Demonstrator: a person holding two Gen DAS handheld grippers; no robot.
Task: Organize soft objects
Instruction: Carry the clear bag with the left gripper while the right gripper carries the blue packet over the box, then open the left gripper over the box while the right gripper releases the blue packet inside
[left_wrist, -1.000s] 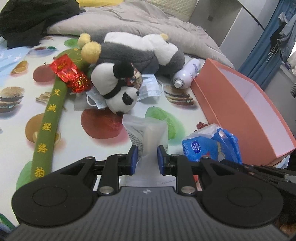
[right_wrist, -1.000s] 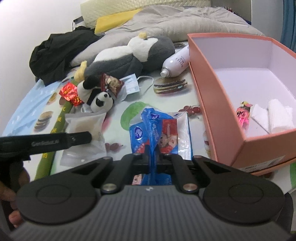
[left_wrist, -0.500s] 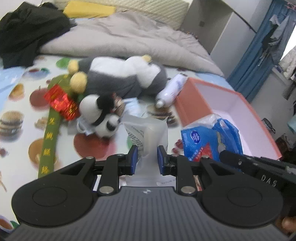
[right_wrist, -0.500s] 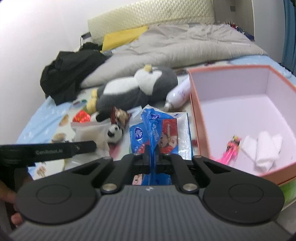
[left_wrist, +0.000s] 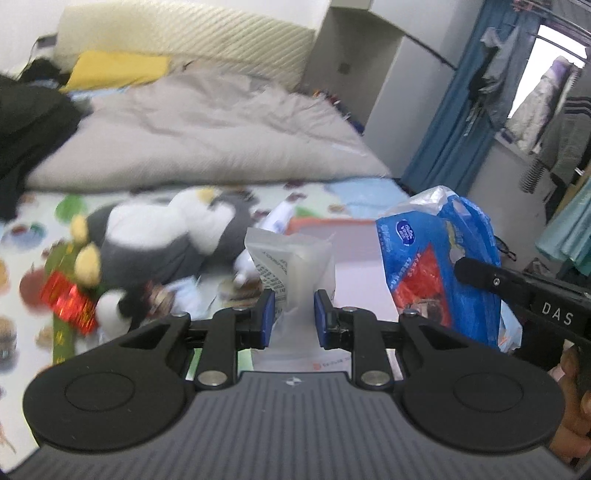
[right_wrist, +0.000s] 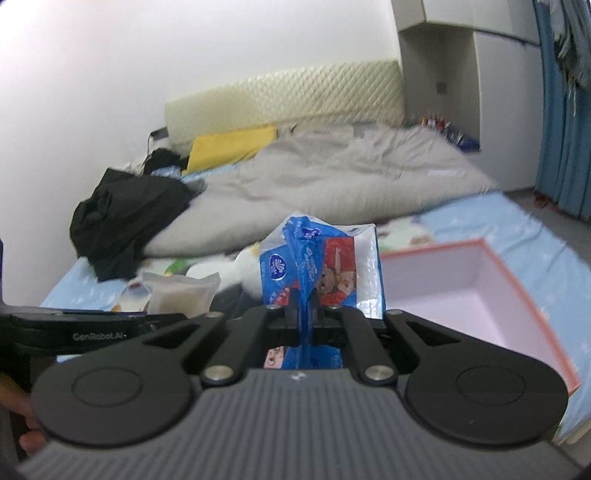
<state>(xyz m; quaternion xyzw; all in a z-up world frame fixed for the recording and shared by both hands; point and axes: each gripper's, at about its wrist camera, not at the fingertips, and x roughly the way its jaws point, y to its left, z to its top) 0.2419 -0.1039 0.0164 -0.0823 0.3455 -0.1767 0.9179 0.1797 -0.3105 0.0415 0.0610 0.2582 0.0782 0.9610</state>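
Note:
My left gripper (left_wrist: 294, 317) is shut on a translucent white plastic pouch (left_wrist: 291, 264), held up above the bed. The same white pouch (right_wrist: 181, 295) shows at the left of the right wrist view. My right gripper (right_wrist: 303, 314) is shut on a blue and red plastic pack (right_wrist: 321, 269), also lifted clear of the bed. That blue pack (left_wrist: 436, 266) hangs to the right in the left wrist view. Below and beyond both sits the open pink box (right_wrist: 461, 291), its inside mostly hidden from here. A panda plush (left_wrist: 166, 243) lies on the printed sheet.
A grey quilt (left_wrist: 207, 136) covers the far half of the bed, with black clothing (right_wrist: 125, 214) and a yellow cushion (right_wrist: 229, 144) beside it. A red foil packet (left_wrist: 68, 304) and a green strip (left_wrist: 61, 343) lie left of the panda. Blue curtains (left_wrist: 454, 122) hang at the right.
Both grippers have risen together with the pouch and the blue pack still held. The bed, panda and pink box have dropped lower and farther in both views.

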